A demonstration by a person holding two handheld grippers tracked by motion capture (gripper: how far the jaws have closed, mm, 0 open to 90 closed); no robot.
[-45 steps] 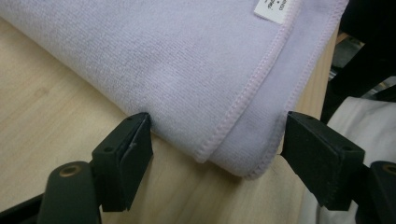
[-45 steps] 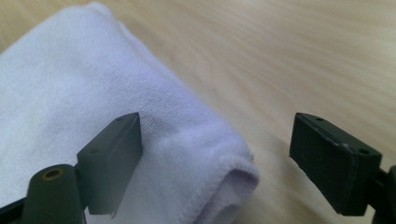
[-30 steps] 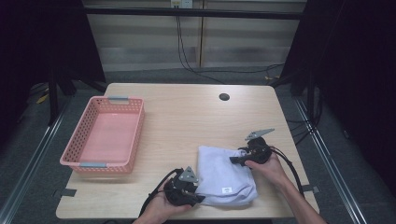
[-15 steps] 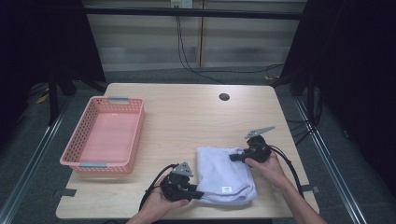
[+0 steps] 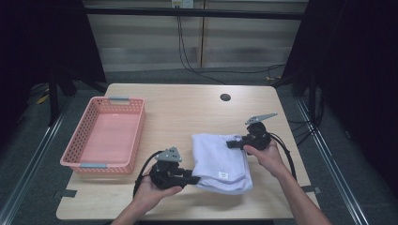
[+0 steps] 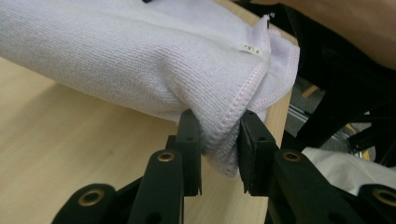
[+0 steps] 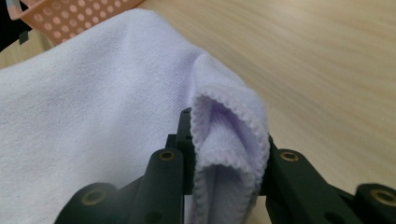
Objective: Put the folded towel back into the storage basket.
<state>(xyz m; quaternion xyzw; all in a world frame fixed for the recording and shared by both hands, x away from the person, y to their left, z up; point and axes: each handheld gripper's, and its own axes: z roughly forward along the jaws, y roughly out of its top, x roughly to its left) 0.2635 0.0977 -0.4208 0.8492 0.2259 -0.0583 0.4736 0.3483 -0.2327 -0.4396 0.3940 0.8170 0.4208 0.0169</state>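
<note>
Right, the folded white towel lies on the near right part of the wooden table, its small label facing up near the person's edge; a pink basket sits well apart at the left, holding nothing that can be seen from above. Both grippers are on the cloth now; the left gripper bites the near left corner, the right gripper has the far right edge. The step in hand looks like a two-point pickup of the folded towel, probably for another fold or a carry toward the basket; which of the two, these pictures don't settle. In the left gripper view the jaws stand narrowly apart, closed down on a thick hemmed corner with the stitched edge bulging between them; the corner already rides a little above the tabletop, though how much of the bundle has left the wood is hard to judge from here. In the right gripper view the jaws pinch a doubled loop of hem, several layers squeezed together. Next move calls for both hands rising evenly, so the layers stay stacked and no loose layer slips out of either pinch.
</note>
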